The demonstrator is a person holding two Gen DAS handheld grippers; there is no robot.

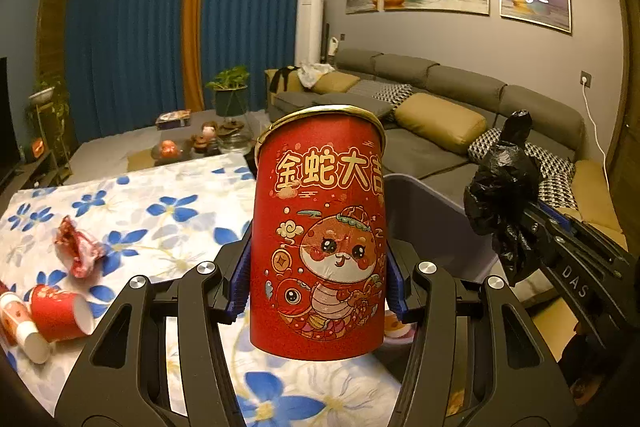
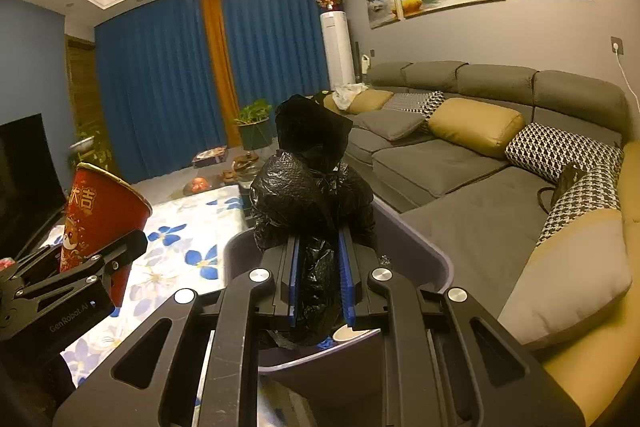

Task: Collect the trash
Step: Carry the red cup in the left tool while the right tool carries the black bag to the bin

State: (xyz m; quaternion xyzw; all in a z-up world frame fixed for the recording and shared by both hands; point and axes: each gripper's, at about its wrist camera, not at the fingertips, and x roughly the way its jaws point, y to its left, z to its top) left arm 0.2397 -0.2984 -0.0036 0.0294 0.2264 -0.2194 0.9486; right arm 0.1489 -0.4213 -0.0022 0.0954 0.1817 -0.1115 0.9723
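While bin [image 1: 432,223] waits beside flowered table [image 1: 168,211], left of it on cloth: crumpled wrapper [image 1: 78,249], tipped paper cups [image 1: 60,311]. Left gripper [image 1: 318,279] clamped on red paper cup [image 1: 320,227], upright, just left of bin rim. Looks light, thin-walled; squeeze mid-body gently, crushes easily. Right gripper [image 2: 320,285] pinched on black bag [image 2: 312,195], bunched above bin. Soft, slippery film; grab gathered neck.

Left gripper [image 1: 318,277] clamps tall red paper cup with cartoon snake print and gold rim [image 1: 320,227], upright, blue pads against both sides. Below: white tablecloth with blue flowers [image 1: 160,211]. On it at left: crumpled red foil wrapper [image 1: 78,247], two toppled red paper cups [image 1: 40,315]. Right: right gripper [image 1: 520,227] pinching crumpled black plastic bag [image 1: 504,187] above grey plastic bin [image 1: 432,223].
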